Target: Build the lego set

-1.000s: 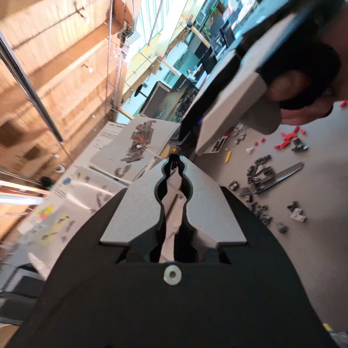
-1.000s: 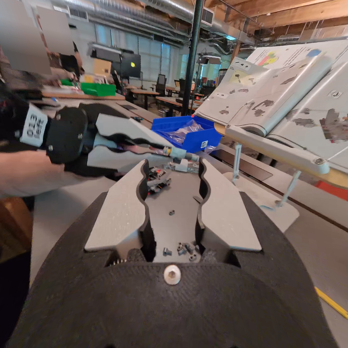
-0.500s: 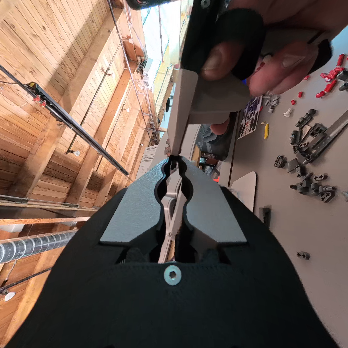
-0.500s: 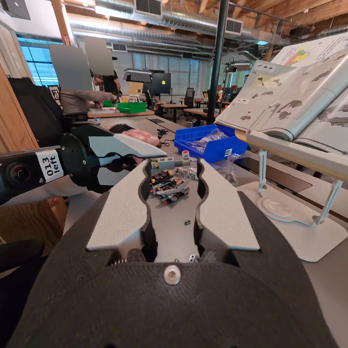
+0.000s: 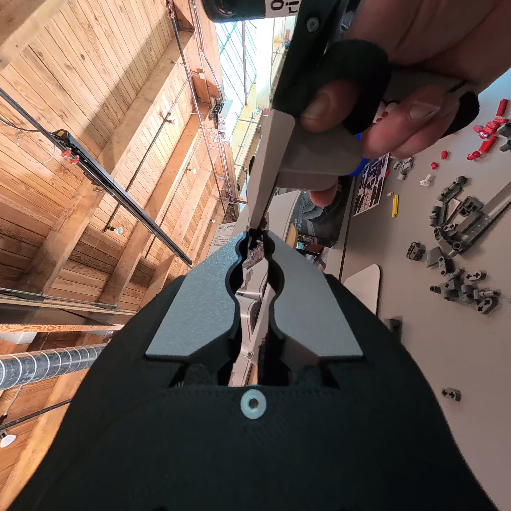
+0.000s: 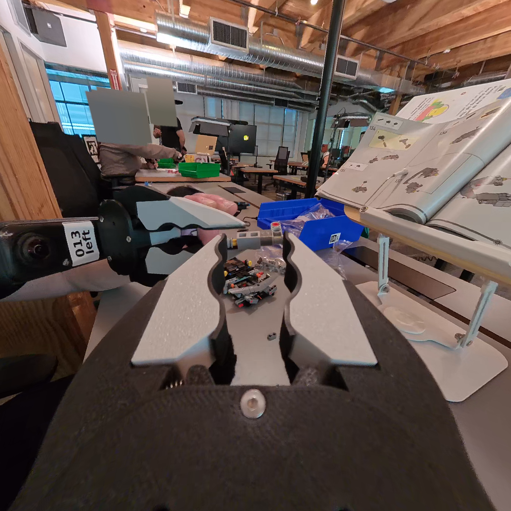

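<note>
One grey brick assembly (image 6: 255, 240) is spanned lengthwise by the right gripper (image 6: 255, 241), both pads apparently touching. Its end is pinched by the narrow left gripper (image 5: 256, 238). One blue bin (image 6: 309, 221) is seen behind.

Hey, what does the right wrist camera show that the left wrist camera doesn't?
Only the right wrist view: the grey piece seen side-on, spanning between the right gripper's fingertips, plus a small built model and a green bin.
Only the left wrist view: loose grey parts, red parts and a yellow piece.
Both: the left gripper meeting the right gripper tip to tip, over the grey table.
</note>
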Action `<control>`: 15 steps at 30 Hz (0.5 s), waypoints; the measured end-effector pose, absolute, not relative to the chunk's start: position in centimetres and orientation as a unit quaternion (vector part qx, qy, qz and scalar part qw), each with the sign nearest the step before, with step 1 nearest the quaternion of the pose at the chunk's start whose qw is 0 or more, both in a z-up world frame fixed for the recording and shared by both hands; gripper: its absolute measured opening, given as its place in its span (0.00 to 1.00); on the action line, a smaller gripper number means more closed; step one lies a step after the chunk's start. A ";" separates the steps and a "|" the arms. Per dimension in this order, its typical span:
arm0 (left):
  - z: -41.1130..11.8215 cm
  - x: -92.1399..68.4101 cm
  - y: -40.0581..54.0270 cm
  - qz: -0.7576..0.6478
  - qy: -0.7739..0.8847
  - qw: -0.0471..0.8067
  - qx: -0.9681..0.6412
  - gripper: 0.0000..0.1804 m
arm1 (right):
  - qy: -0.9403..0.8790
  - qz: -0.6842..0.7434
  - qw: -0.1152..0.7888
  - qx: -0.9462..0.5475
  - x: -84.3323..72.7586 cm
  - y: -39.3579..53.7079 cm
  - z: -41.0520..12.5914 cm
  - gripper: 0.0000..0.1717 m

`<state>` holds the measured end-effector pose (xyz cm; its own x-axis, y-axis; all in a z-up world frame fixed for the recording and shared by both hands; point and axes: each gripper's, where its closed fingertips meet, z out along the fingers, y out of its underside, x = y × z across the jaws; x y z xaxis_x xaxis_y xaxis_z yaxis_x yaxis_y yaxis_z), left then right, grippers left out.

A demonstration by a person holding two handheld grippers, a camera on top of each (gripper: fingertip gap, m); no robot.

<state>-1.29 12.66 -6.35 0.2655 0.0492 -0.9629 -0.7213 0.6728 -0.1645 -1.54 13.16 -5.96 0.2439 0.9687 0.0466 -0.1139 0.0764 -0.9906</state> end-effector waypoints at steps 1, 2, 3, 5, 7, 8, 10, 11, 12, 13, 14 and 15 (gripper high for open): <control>-6.3 -1.3 12.6 0.256 0.545 0.736 -0.309 0.07 | -0.415 0.450 0.606 -0.508 -1.3 13.3 -5.8 0.21; -6.2 -1.4 12.5 0.251 0.543 0.738 -0.311 0.09 | -0.412 0.454 0.608 -0.505 -1.1 13.4 -5.7 0.22; -6.0 -1.6 12.4 0.248 0.542 0.739 -0.314 0.11 | -0.411 0.457 0.610 -0.500 -0.8 13.4 -5.5 0.22; -5.7 -2.1 12.1 0.221 0.539 0.744 -0.327 0.14 | -0.413 0.456 0.615 -0.493 -0.4 13.5 -5.3 0.22; -5.4 -2.5 11.9 0.174 0.540 0.743 -0.355 0.20 | -0.434 0.450 0.618 -0.476 -0.2 13.0 -5.3 0.21; -5.4 -2.6 11.8 0.128 0.542 0.739 -0.378 0.24 | -0.449 0.445 0.619 -0.465 -0.2 12.6 -5.3 0.22; -5.6 -2.1 11.2 0.026 0.559 0.715 -0.419 0.27 | -0.485 0.418 0.623 -0.450 -0.3 12.0 -5.6 0.22; -5.4 -2.0 11.1 -0.008 0.558 0.711 -0.428 0.27 | -0.503 0.400 0.624 -0.444 -0.4 11.7 -5.9 0.22; -5.7 -1.8 10.9 -0.038 0.568 0.695 -0.439 0.28 | -0.523 0.383 0.624 -0.437 -0.5 11.3 -6.1 0.22; -5.8 -1.6 10.8 -0.059 0.571 0.686 -0.447 0.29 | -0.538 0.370 0.626 -0.427 -0.6 10.9 -6.2 0.22; -5.6 -1.6 10.8 -0.073 0.571 0.683 -0.449 0.29 | -0.549 0.364 0.626 -0.417 -0.7 10.5 -6.3 0.22; -5.9 -1.4 10.7 -0.088 0.578 0.673 -0.453 0.28 | -0.560 0.358 0.624 -0.410 -0.7 10.2 -6.4 0.22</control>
<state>-1.43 10.68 -5.88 0.3163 -0.6417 -0.6987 -0.4056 0.5743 -0.7110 -0.73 10.17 -6.39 0.1166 0.9065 0.4059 0.0128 0.4073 -0.9132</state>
